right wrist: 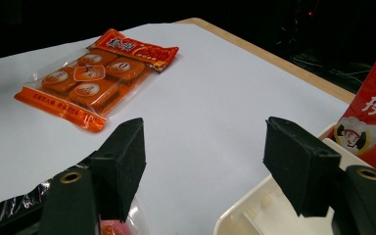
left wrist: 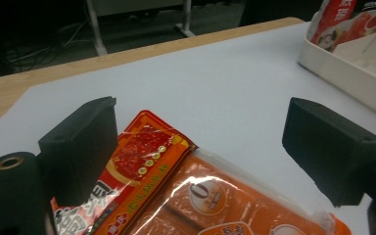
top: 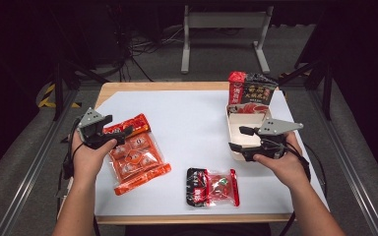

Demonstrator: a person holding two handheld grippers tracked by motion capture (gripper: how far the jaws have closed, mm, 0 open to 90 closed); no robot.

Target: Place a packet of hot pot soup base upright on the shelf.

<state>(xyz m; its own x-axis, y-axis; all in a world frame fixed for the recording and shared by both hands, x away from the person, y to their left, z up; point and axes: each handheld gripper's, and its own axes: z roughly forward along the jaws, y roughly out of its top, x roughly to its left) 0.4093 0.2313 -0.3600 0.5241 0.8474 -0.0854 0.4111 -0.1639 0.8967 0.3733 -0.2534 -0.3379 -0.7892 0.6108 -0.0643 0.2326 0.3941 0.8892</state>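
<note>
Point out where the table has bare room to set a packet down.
Widest bare patch: mid-table between the orange packet and the white tray, running to the far edge. Crowded spots: the tray's far end, packed with upright packets, and the near edge around the red-black packet.

An orange-and-red packet (top: 137, 155), a black-and-red packet (top: 212, 187), and a cream tray (top: 236, 129) on white paper (top: 192, 123).

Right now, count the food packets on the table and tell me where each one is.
3. An orange packet under the left gripper, a red and black packet near the front edge, and a packet standing in the white tray; more could hide behind it.
</note>
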